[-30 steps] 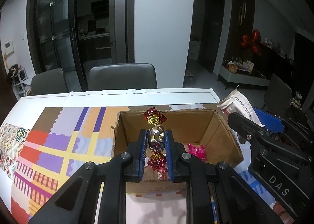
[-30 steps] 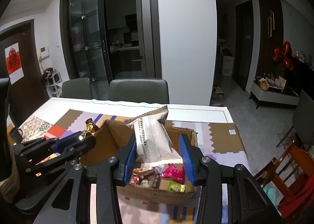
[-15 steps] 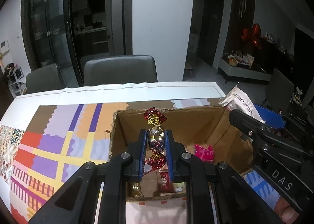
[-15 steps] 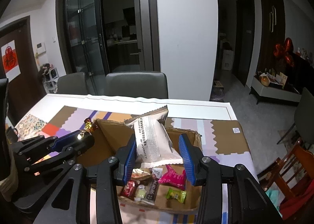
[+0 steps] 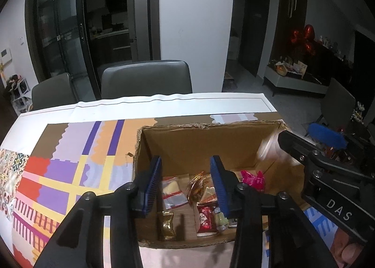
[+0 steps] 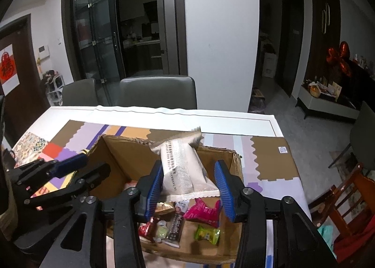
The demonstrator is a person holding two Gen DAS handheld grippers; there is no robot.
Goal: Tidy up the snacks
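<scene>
box (image 5: pixel 206 137) on table (image 5: pixel 164 106) | snacks (image 5: pixel 206 217) in box | chairs (image 5: pixel 146 79) behind table

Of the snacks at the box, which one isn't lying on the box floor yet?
The long white packet: it hangs between the right gripper's open fingers above the cardboard box, while the smaller wrapped snacks lie inside.

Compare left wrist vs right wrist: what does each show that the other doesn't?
Left wrist only: the left gripper from behind with jaws wide open and nothing between them, plus a gold-wrapped candy and a clear packet on the box floor.

Right wrist only: the white snack packet tilted between the right gripper's jaws, which look spread, over the box, and a green candy inside.

Both: the cardboard box on the patterned tablecloth, the pink packet, the grey chairs.
</scene>
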